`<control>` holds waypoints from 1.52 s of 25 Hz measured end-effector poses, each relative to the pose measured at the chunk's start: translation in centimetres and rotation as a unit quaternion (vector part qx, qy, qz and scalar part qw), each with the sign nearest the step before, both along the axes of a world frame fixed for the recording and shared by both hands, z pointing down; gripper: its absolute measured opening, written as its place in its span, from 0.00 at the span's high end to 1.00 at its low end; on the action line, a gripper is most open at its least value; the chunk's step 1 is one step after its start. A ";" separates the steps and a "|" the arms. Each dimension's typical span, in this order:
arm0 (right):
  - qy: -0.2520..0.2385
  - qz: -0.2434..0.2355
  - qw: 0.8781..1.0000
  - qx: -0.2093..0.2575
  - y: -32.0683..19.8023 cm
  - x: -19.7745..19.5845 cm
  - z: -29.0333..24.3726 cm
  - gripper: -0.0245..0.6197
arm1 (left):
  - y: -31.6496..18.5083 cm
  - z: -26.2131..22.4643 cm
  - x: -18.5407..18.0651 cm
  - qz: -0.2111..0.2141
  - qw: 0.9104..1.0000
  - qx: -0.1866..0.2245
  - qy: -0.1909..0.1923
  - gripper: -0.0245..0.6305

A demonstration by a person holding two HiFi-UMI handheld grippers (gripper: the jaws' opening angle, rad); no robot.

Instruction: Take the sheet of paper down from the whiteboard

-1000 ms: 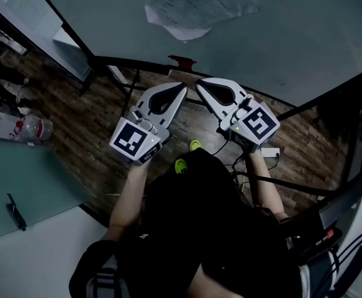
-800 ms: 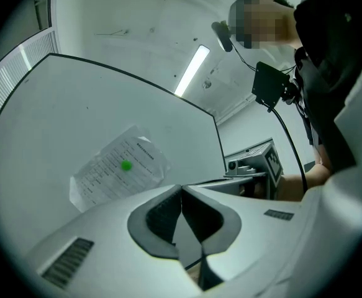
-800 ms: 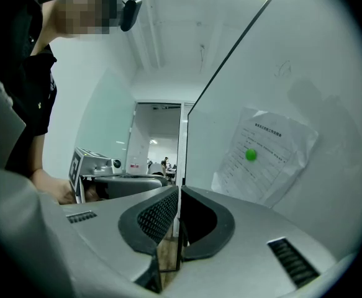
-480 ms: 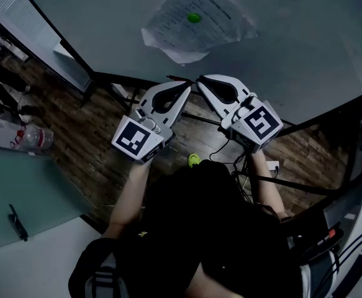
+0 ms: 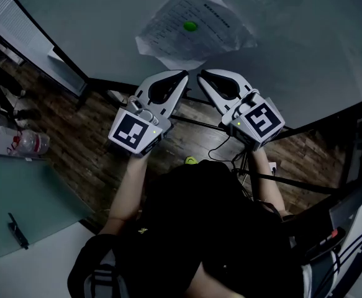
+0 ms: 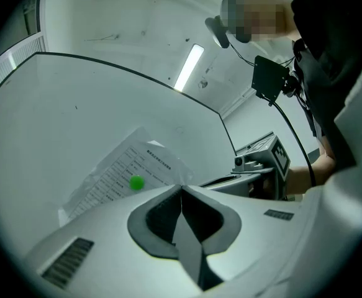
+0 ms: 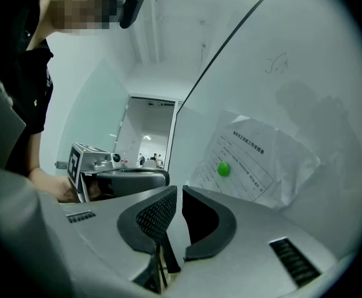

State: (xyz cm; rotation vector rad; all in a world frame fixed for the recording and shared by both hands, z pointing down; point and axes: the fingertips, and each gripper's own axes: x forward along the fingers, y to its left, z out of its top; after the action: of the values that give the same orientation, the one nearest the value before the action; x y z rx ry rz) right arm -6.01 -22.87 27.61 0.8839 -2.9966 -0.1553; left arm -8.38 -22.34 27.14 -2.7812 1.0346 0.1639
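1. The sheet of paper (image 5: 212,17) hangs crumpled on the whiteboard (image 5: 94,17). A round green magnet (image 5: 190,25) pins it near its middle. It lies just ahead of both my grippers' tips and a little above them, and neither gripper holds it.
2. My left gripper (image 5: 184,74) has its jaws pressed together at the tips, with nothing between them. Looking along those jaws, the sheet sits up and to the left of the tips, with the magnet just above the left jaw's edge.
3. My right gripper (image 5: 200,74) has its jaws a narrow slit apart. They have just been opening, and nothing stands between them. Along these jaws the sheet lies up and to the right of the tips.
4. The two grippers are side by side, angled toward each other with their tips close together, just under the sheet's lower corner. I cannot tell whether the tips touch the board.
5. Below my grippers is a wooden floor (image 5: 75,135), and a plastic bottle (image 5: 28,143) lies well off to the left of my left gripper.
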 end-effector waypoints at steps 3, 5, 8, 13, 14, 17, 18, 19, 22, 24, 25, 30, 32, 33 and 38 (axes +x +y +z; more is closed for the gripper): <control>0.009 0.009 1.000 0.000 -0.7 0.5 0.1 0.89 | -1.0 -0.2 0.2 -0.003 1.000 0.005 -0.007 0.93; 0.015 0.015 1.000 0.000 -1.2 0.9 0.2 0.88 | -1.6 -0.5 0.4 -0.003 1.000 0.009 -0.007 0.93; 0.019 0.026 0.999 -0.005 -1.8 1.7 0.5 0.85 | -2.6 -0.7 0.8 -0.004 1.000 0.015 -0.010 0.91; 0.024 0.037 0.999 -0.018 -2.8 2.7 1.2 0.82 | -4.1 -1.0 1.4 -0.007 1.000 0.023 -0.015 0.88; 0.025 0.037 0.999 -0.019 -3.0 2.9 1.4 0.82 | -4.5 -1.0 1.5 -0.009 0.999 0.025 -0.018 0.86; 0.027 0.038 0.999 -0.028 -3.5 3.3 2.0 0.80 | -5.3 -1.1 1.8 -0.016 0.999 0.034 -0.025 0.84; 0.028 0.037 0.998 -0.030 -3.7 3.4 2.2 0.80 | -5.6 -1.2 1.9 -0.019 0.999 0.036 -0.027 0.83; 0.029 0.036 0.998 -0.032 -3.9 3.4 2.3 0.79 | -6.0 -1.3 2.0 -0.023 0.999 0.038 -0.027 0.81; 0.031 0.030 0.998 -0.036 -4.2 3.6 2.6 0.78 | -6.9 -1.6 1.9 -0.040 0.998 0.045 -0.024 0.77; 0.031 0.027 0.998 -0.037 -4.3 3.7 2.6 0.77 | -7.5 -2.0 1.7 -0.057 0.997 0.052 -0.028 0.74; 0.030 0.026 0.998 -0.038 -4.3 3.8 2.6 0.76 | -7.8 -2.1 1.5 -0.067 0.996 0.057 -0.032 0.72; 0.027 0.016 0.999 -0.044 -4.7 3.9 2.8 0.75 | -9.0 -2.8 0.6 -0.109 0.991 0.069 -0.030 0.66; 0.027 0.012 0.999 -0.044 -4.9 4.0 2.9 0.75 | -9.5 -2.8 0.5 -0.122 0.989 0.072 -0.037 0.66; 0.027 0.010 0.999 -0.043 -5.0 4.1 2.9 0.75 | -9.7 -2.8 0.5 -0.128 0.988 0.074 -0.044 0.66; 0.023 0.004 0.999 -0.047 -5.3 4.4 3.3 0.75 | -10.7 -2.3 1.0 -0.149 0.983 0.076 -0.078 0.63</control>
State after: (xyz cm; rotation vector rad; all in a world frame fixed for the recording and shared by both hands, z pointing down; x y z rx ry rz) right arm -1.57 -28.19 30.96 0.8698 -2.9305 -0.0347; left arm -7.39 -33.04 24.80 -2.4249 1.3171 -0.0147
